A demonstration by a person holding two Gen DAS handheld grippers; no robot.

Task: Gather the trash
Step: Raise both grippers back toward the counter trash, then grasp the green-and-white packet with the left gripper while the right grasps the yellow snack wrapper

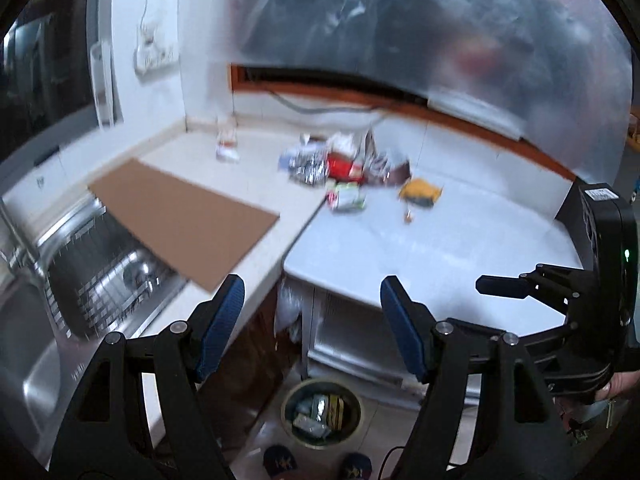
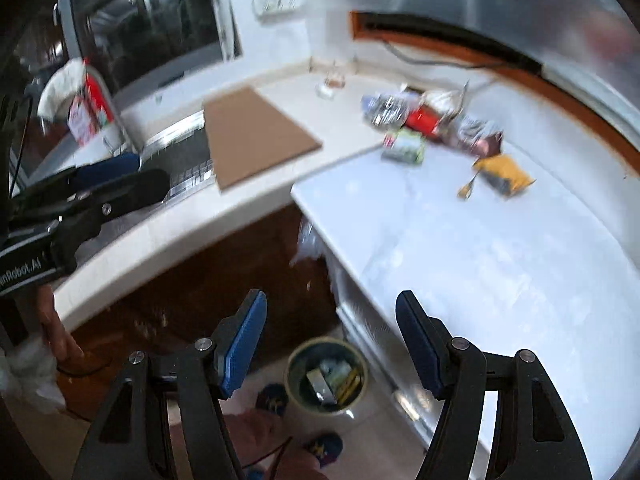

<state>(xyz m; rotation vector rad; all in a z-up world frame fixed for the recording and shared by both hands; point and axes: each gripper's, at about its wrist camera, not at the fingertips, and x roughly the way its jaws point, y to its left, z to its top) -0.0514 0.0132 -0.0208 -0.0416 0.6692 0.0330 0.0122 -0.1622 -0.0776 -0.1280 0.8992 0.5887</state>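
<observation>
A heap of wrappers (image 1: 340, 160) lies at the back of the white counter (image 1: 440, 248), with a green packet (image 1: 347, 198) and a yellow packet (image 1: 420, 192) in front of it. The heap also shows in the right wrist view (image 2: 432, 120), with the green packet (image 2: 404, 146) and yellow packet (image 2: 504, 172). A round bin (image 1: 320, 412) on the floor holds several wrappers; it also shows in the right wrist view (image 2: 327, 376). My left gripper (image 1: 312, 304) is open and empty, above the bin. My right gripper (image 2: 331, 316) is open and empty, above the bin.
A brown board (image 1: 180, 216) lies over part of a steel sink (image 1: 80, 300) on the left. A small clear bottle (image 1: 228, 140) stands near the back wall. A red and white carton (image 2: 90, 108) stands by the window. The person's slippers (image 1: 280, 460) are beside the bin.
</observation>
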